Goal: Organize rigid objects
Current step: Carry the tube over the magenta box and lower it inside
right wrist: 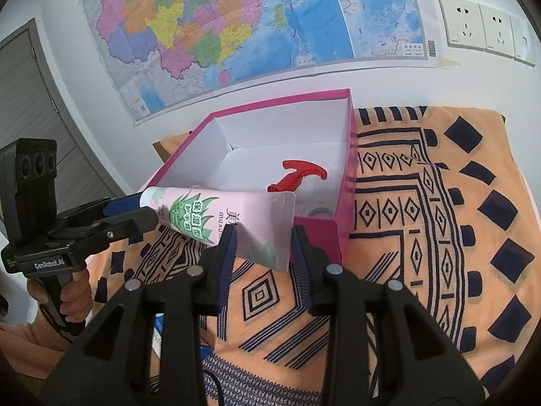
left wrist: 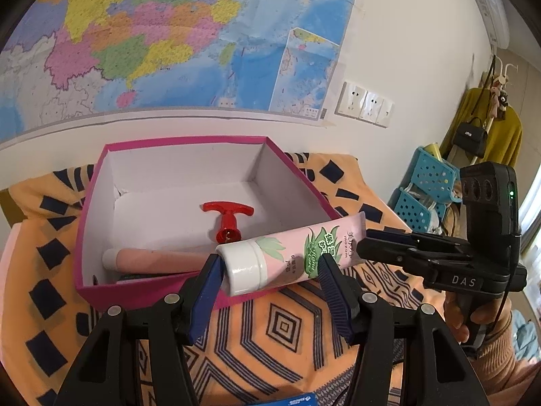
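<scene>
Pink tube [left wrist: 297, 253]: its body hides part of the box [left wrist: 91, 203] interior.

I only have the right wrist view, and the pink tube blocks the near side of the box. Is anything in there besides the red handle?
Observer: Yes. A peach tube lies along the near wall of the magenta box, near the red handle.
Operator: How does the left gripper sit on the pink tube?
Observer: The white cap of the pink tube is between the left gripper pads. One pad touches the cap, the other the tube's body.
Operator: Anything else in the box?
Observer: Something dark shows just below the peach tube, but it's too hidden to identify.
</scene>
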